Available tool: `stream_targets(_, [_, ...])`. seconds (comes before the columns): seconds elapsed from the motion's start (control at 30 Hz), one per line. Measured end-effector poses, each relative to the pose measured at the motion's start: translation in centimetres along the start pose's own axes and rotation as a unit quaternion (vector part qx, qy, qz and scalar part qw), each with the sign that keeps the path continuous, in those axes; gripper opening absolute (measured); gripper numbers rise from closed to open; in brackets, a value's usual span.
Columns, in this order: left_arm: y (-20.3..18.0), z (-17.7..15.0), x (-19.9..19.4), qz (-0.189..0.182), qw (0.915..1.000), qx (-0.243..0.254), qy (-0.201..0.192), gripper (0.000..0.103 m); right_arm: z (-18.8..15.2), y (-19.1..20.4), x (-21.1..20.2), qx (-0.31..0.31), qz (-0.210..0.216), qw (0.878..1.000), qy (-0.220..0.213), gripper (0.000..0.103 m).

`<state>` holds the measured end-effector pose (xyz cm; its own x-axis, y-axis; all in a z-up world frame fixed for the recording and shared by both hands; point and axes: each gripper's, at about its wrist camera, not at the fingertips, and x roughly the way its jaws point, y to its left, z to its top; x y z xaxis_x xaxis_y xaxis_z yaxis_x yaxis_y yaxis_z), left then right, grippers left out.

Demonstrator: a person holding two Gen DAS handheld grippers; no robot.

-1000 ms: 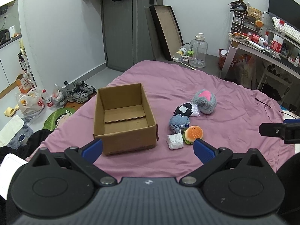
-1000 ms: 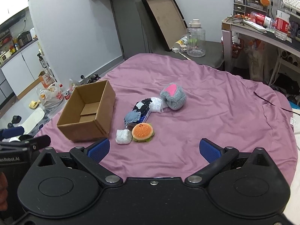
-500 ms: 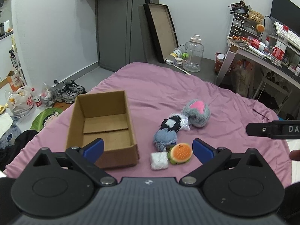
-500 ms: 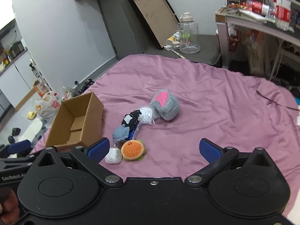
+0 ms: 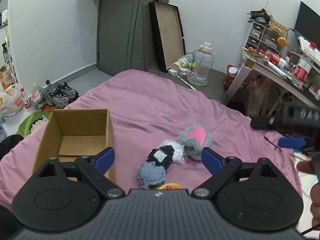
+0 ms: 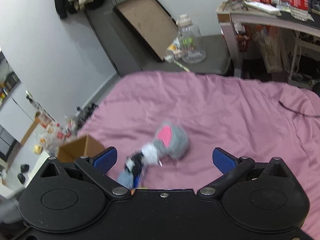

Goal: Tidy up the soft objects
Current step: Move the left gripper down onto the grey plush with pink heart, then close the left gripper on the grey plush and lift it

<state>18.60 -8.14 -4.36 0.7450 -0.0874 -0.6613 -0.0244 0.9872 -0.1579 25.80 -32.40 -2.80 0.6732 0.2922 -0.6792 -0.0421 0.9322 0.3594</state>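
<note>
An open, empty cardboard box (image 5: 76,132) sits on the pink bedspread (image 5: 152,108) at the left. Right of it lies a row of soft toys: a grey plush with a pink patch (image 5: 195,140), a black and white plush (image 5: 162,156), a blue-grey fuzzy one (image 5: 151,175). An orange burger toy (image 5: 170,186) peeks over my left gripper's body. My left gripper (image 5: 158,160) is open and empty above the toys. My right gripper (image 6: 164,159) is open and empty, with the grey plush (image 6: 172,140) between its fingers; its view is blurred. It also shows at the left wrist view's right edge (image 5: 290,132).
The box corner (image 6: 80,148) shows left in the right wrist view. Beyond the bed stand a large clear water jug (image 5: 201,68), a leaning framed board (image 5: 168,34) and a cluttered desk (image 5: 280,66). Shoes (image 5: 60,95) and bags (image 5: 12,102) lie on the floor left.
Both grippers have moved forward and lower toward the toys, which now sit closer in both views. The white wad and most of the burger have slipped behind my left gripper's body.
</note>
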Motion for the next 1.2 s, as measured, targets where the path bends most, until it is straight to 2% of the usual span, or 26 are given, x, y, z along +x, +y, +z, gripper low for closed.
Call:
stream_targets(0.13, [-0.6,0.9,1.7,-0.001,0.9998,-0.019,0.001,0.088,2.1,-0.4,1.0,0.029,0.022,0.999,-0.018,0.103])
stream_targets(0.23, [-1.1,1.3,2.9,-0.003,0.9995,-0.031,0.002,0.086,2.4,-1.2,2.3,0.043,0.024,0.998,-0.031,0.103])
stream_targets(0.57, [-2.6,1.0,7.5,-0.012,0.9975,-0.063,0.031,0.068,1.0,-3.9,6.8,0.058,0.038,0.998,0.000,0.095])
stream_targets(0.63, [-2.8,0.9,8.3,-0.011,0.9971,-0.066,0.035,0.065,1.0,-4.1,7.8,0.060,0.037,0.997,0.008,0.088])
stream_targets(0.77, [-3.0,0.8,10.0,-0.011,0.9959,-0.078,0.043,0.060,0.7,-4.3,10.2,0.054,0.037,0.998,0.026,0.085])
stream_targets(0.8, [-3.1,0.7,10.5,-0.011,0.9956,-0.081,0.045,0.059,0.6,-4.5,10.8,0.055,0.038,0.997,0.033,0.082])
stream_targets(0.97, [-3.8,0.5,12.6,-0.013,0.9936,-0.096,0.059,0.057,0.6,-5.1,12.6,0.059,0.046,0.996,0.046,0.080])
stream_targets(1.1, [-4.1,0.3,13.9,-0.012,0.9920,-0.108,0.065,0.053,0.8,-6.0,13.5,0.075,0.061,0.994,0.048,0.070])
stream_targets(1.2, [-4.1,0.1,14.7,-0.016,0.9897,-0.124,0.070,0.050,1.1,-6.3,14.3,0.082,0.070,0.993,0.046,0.066])
